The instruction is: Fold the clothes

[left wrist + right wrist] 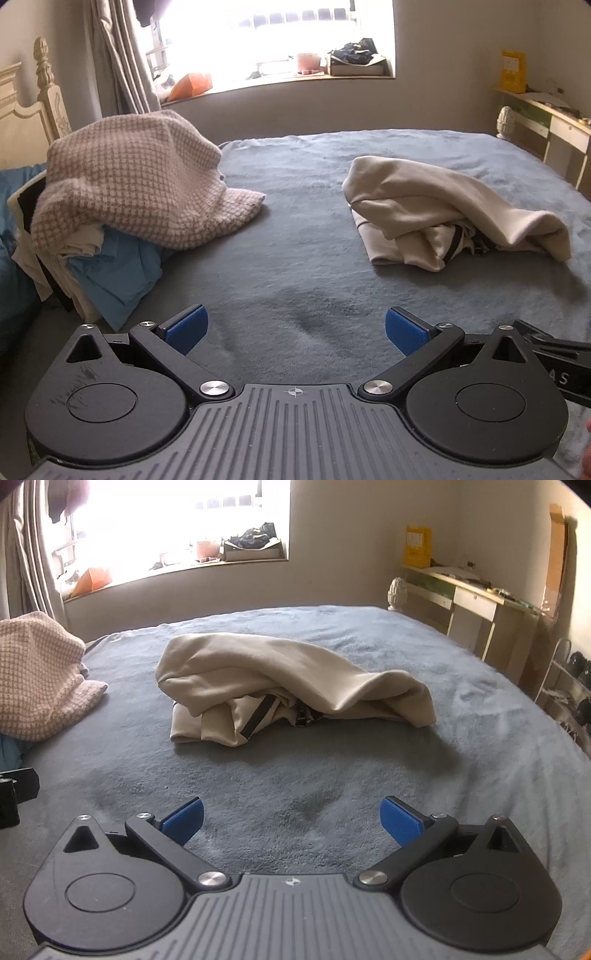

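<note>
The right gripper (291, 818) hovered with its blue fingers (400, 821) spread wide and empty over the grey-blue bedspread (461, 738), short of the crumpled beige garment (280, 672), with a checked knit (37, 672) left of that garment.

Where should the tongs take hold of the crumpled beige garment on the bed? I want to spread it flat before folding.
Probably the flat hemmed corner of the beige garment at its near-left end, approached from the front, low over the grey-blue blanket. That edge lies thin and exposed, while the far right end is a bulky rolled mound. Both the left tongs and the right tongs are open and empty.
</note>
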Demonstrator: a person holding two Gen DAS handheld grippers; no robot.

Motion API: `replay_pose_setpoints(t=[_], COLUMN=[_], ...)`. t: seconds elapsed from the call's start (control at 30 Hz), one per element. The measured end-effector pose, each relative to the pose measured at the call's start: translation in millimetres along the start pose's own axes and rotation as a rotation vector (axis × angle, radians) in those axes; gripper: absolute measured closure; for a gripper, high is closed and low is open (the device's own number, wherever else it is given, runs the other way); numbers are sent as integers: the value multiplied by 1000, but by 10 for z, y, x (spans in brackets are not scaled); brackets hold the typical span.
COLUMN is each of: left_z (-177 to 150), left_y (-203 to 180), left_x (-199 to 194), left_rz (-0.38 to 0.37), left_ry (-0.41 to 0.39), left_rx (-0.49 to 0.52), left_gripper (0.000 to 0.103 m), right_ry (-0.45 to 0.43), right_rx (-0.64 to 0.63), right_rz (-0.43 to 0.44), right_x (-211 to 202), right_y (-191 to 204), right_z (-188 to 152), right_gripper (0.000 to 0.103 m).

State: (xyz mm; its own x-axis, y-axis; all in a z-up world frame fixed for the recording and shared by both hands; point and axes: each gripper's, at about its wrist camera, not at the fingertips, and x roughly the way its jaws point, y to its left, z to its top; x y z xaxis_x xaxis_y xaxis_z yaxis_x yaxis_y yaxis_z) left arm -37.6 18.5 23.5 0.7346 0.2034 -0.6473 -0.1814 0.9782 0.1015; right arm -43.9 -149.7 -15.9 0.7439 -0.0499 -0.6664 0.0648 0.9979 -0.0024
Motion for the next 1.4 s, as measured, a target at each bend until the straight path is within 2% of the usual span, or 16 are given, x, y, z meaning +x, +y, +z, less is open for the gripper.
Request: replay_pose_setpoints(t=[0.17, 0.5, 0.73, 0.97, 1.07, 1.17, 1.23, 1.33, 1.4], left_z=[-16, -96, -157, -33, 71, 171, 239, 339, 398], left_y=[-46, -106, -189, -329, -398, -487, -546, -635, -686], left_x=[138, 403, 573, 832, 1008, 1204, 1334, 1530, 1687], left_rz=[10, -11, -94, -168, -223, -259, -283, -319, -332], left_ry=[27, 63, 8, -113, -155, -179, -195, -219, -205], left_rx=[7, 22, 59, 64, 51, 62, 70, 81, 79], left_gripper=[0, 0, 0, 0, 0, 1, 4, 10, 21], right_ry=[38, 72, 69, -62, -155, -259, -311, -337, -341], right_rx=[20, 22, 10, -78, -140, -226, -285, -367, -431], right_rz=[30, 11, 2, 21, 32, 3, -22, 5, 22], right_x=[110, 327, 502, 647, 695, 781, 873, 1083, 1271], right_y=[-38, -19, -18, -215, -337, -427, -464, -447, -382], right_z=[-20, -40, -63, 78, 223, 341, 418, 508, 538], right_gripper=[0, 0, 0, 0, 0, 0, 0, 0, 0])
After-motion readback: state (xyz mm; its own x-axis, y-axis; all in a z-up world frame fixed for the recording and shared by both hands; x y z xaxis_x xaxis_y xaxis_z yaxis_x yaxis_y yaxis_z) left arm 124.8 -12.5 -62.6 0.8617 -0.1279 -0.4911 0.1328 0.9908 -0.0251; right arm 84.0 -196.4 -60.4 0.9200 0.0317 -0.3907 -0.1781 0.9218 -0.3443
